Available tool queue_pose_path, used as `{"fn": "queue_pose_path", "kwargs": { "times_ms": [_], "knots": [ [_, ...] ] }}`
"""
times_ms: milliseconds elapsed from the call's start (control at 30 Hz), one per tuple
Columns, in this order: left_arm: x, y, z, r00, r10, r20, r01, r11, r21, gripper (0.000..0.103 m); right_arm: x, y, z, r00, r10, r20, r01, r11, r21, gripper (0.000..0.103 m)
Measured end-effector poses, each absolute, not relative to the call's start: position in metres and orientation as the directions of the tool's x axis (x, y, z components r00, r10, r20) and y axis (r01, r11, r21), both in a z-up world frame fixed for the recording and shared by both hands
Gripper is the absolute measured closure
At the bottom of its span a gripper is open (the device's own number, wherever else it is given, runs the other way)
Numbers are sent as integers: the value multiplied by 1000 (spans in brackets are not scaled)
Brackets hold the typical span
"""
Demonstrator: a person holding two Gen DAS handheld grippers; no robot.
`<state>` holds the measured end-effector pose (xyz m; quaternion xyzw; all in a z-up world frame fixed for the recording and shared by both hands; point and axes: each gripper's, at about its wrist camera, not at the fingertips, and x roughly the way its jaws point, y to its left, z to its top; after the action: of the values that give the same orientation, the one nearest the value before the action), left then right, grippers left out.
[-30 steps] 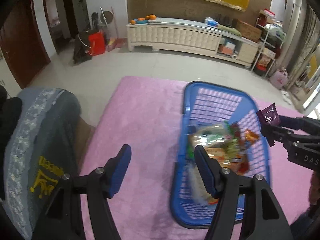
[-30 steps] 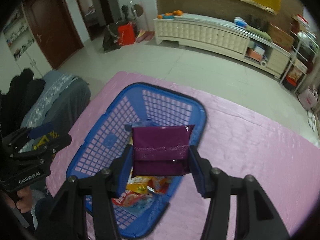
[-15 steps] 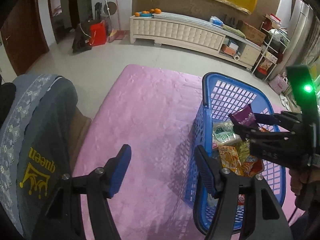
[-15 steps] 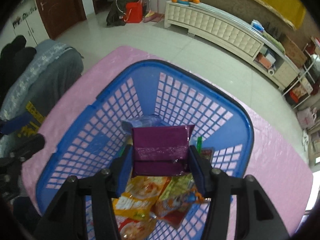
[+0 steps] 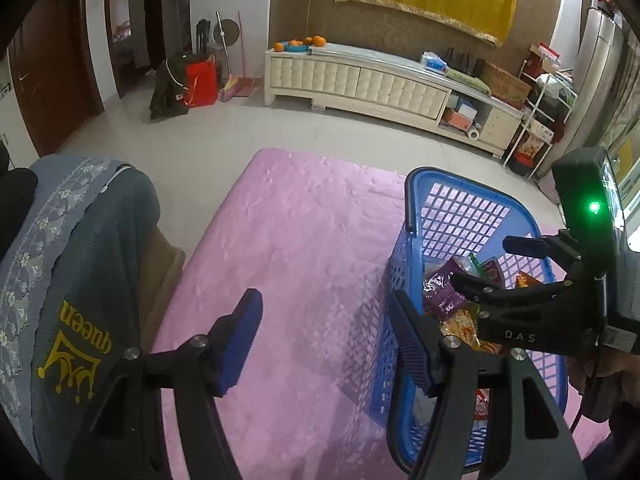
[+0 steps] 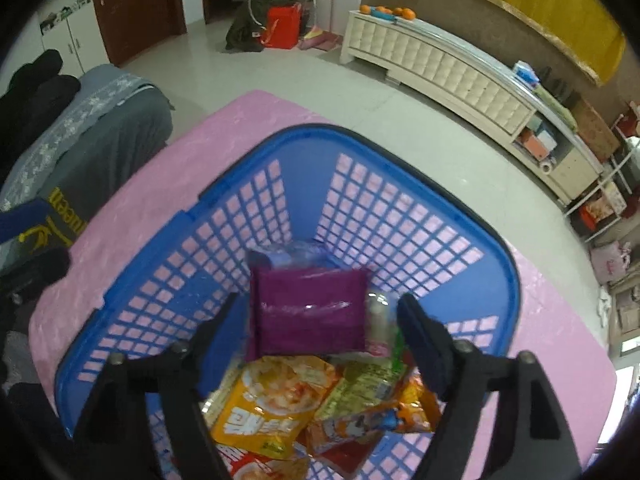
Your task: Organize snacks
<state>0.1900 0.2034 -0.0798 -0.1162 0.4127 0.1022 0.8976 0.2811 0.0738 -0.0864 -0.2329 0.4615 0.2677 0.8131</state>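
A blue plastic basket [image 6: 288, 148] stands on a pink mat [image 5: 304, 248] and holds several snack packets. A purple snack packet [image 6: 310, 312] lies loose in the basket on the other packets, between my spread right fingers and apart from both. My right gripper [image 6: 320, 320] is open over the basket; it also shows in the left wrist view [image 5: 484, 264]. My left gripper [image 5: 324, 332] is open and empty above the mat, just left of the basket [image 5: 416, 208]. Yellow and orange packets [image 6: 276, 400] lie nearer to me in the basket.
A grey cloth with yellow "queen" lettering [image 5: 76, 300] covers something at the mat's left edge. A cream cabinet [image 5: 360, 80] stands against the far wall across a tiled floor. A red bag [image 5: 200, 84] and shelves [image 5: 540, 120] stand further off.
My right gripper has lowered into the basket and opened, letting go of the purple packet, which now lies on the other snacks. My left gripper has drifted left of the basket.
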Motion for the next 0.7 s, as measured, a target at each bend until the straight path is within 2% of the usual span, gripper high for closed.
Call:
{"fn": "queue_pose_path", "kwargs": {
  "times_ms": [533,700],
  "knots": [
    [99,144,-48,766,93,-636,-212,971,-113,40,179,-29,-29,584,325,-744,-578,810,-100,20],
    [55,115,-30,828,125,-547,-212,972,-99,40,134,-65,-6,664,335,-669,-526,845,-98,20]
  ]
}}
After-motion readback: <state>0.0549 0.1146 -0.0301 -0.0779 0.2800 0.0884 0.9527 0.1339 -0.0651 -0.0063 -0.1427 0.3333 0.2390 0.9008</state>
